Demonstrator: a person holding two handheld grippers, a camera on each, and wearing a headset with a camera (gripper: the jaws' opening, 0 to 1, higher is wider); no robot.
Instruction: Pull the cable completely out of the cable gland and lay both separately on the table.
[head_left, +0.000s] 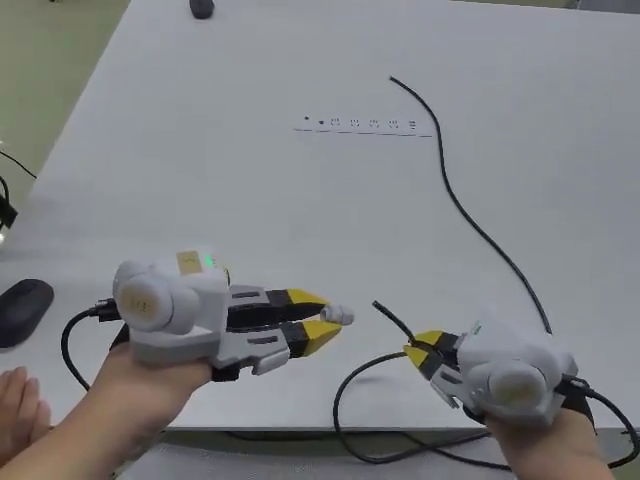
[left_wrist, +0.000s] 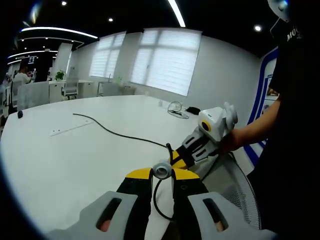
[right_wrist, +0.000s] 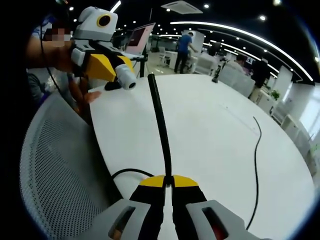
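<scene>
My left gripper (head_left: 322, 318) is shut on the small grey cable gland (head_left: 338, 316), which sticks out past its yellow tips above the table's near edge. In the left gripper view the gland (left_wrist: 162, 170) sits between the jaws of that gripper (left_wrist: 162, 176). My right gripper (head_left: 420, 350) is shut on a black cable (head_left: 395, 318) near its free end. That end is bare and stands a short gap to the right of the gland. In the right gripper view the cable (right_wrist: 160, 120) rises from the shut tips (right_wrist: 168, 181) toward the gland (right_wrist: 128, 79).
A second long black cable (head_left: 470, 220) runs across the white table (head_left: 250, 200). A flat white strip (head_left: 365, 125) lies further back and a dark mouse (head_left: 20, 310) at the left edge. The held cable loops down past the front edge (head_left: 345, 400). A mesh chair (right_wrist: 55, 165) stands below.
</scene>
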